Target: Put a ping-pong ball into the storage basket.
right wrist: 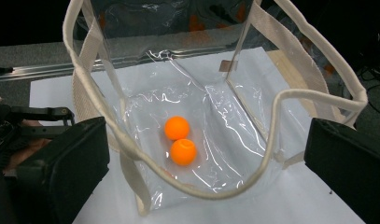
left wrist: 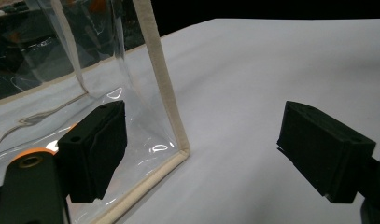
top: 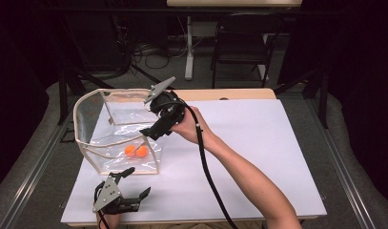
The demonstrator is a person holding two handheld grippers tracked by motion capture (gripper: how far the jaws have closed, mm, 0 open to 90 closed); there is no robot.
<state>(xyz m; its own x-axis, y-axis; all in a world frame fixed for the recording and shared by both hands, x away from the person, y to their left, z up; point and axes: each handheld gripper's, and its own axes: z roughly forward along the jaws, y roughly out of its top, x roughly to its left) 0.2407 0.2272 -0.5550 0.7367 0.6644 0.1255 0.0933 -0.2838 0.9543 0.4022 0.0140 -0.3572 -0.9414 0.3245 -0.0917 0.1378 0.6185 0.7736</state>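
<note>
A clear plastic bag point(top: 117, 133) with cream trim stands open on the left of the white table sheet point(top: 258, 143). Two orange balls point(top: 136, 151) lie touching on its bottom, also seen from above in the right gripper view as balls point(right wrist: 180, 140). My right gripper point(top: 156, 130) hovers over the bag's right rim, pointing down into it; its jaws point(right wrist: 204, 154) stand wide open with nothing held. My left gripper point(top: 136, 182) rests at the front edge, just before the bag's near corner. It is open point(left wrist: 208, 144), and the bag's corner trim point(left wrist: 162, 88) stands between its jaws without being pressed.
The sheet's right half is bare white. Wooden table edge point(top: 239, 94) shows at the back. Beyond it stand a black chair point(top: 241, 43), a white post point(top: 188, 47) and floor cables. Metal rails point(top: 344, 167) run along both sides.
</note>
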